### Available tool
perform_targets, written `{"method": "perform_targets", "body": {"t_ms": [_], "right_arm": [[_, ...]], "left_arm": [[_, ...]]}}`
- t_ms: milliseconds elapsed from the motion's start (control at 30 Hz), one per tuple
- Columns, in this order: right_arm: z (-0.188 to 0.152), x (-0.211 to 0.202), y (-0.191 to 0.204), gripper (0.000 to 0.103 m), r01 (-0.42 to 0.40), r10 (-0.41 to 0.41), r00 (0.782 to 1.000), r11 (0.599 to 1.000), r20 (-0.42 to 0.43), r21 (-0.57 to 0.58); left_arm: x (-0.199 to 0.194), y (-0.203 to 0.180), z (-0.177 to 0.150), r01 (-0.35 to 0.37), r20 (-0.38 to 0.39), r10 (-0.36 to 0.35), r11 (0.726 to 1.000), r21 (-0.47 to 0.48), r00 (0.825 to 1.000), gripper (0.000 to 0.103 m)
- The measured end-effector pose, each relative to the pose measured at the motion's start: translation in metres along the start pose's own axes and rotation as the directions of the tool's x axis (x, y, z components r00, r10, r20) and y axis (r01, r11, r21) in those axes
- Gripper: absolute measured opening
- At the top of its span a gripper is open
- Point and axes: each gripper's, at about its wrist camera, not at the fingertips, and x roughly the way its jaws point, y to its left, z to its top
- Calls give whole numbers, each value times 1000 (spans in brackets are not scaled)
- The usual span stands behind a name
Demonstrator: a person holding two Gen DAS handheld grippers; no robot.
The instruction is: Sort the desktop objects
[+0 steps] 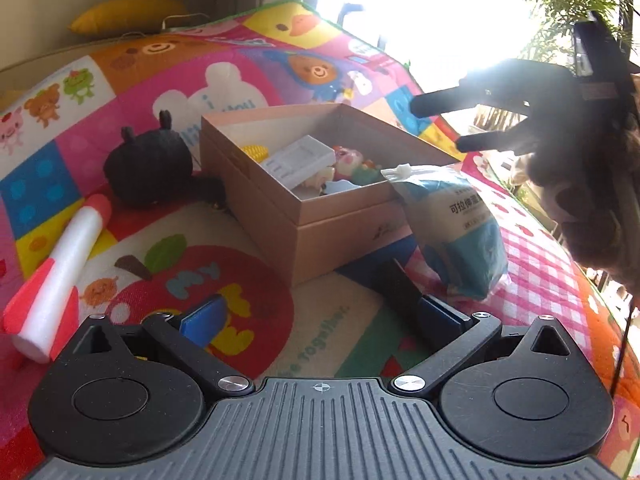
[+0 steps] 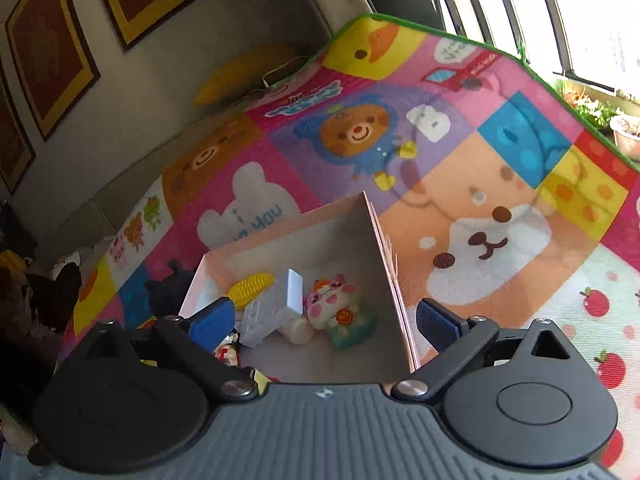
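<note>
We are holding both tongs open and empty: right tongs (image 2: 324,320) hanging over the box (image 2: 372,216), bag (image 1: 452,232) just ahead of left tongs (image 1: 320,320).

I see a mat (image 1: 168,80) of pink, yellow, blue and orange cartoon squares, a tan cardboard box (image 1: 320,220), a black plush toy (image 1: 150,168), a white foam rocket (image 1: 60,268) with red fins, a yellow corn toy (image 2: 251,289) and a blue-and-white packet (image 1: 460,232).
</note>
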Motion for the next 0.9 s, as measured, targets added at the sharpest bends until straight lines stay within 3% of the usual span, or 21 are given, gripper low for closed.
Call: {"method": "perform_targets", "body": {"t_ms": [100, 233, 300, 367, 500, 600, 733, 833, 900], "right_arm": [[-27, -29, 6, 100, 2, -3, 1000, 999, -22, -45], [-67, -35, 17, 98, 29, -35, 997, 996, -65, -87], [-76, -30, 21, 74, 28, -38, 994, 995, -102, -96], [-82, -23, 24, 66, 11, -24, 984, 997, -176, -71], [-94, -32, 26, 62, -23, 21, 968, 1000, -250, -4], [-105, -45, 35, 62, -50, 48, 962, 999, -270, 0], [-118, -56, 48, 62, -112, 112, 944, 994, -310, 17], [-127, -69, 58, 62, -99, 80, 952, 994, -297, -47], [-129, -78, 59, 62, -30, 8, 968, 996, -251, -86]], "left_arm": [[-1, 2, -4, 0, -4, 0, 1000, -27, 1000, 103], [4, -4, 3, 1, 12, -1, 1000, -8, 1000, 103], [9, -6, 8, -46, 33, 45, 999, 22, 998, 103], [16, -2, 16, -110, 53, 108, 993, 41, 993, 103], [29, 15, 29, -198, 63, 195, 980, 36, 979, 103], [32, 30, 35, -169, 40, 168, 985, 19, 985, 103], [29, 33, 35, -239, 42, 238, 970, 39, 970, 103], [22, 35, 31, -291, 41, 289, 956, 35, 956, 103], [16, 37, 27, -315, 37, 315, 949, 17, 948, 103]]}}
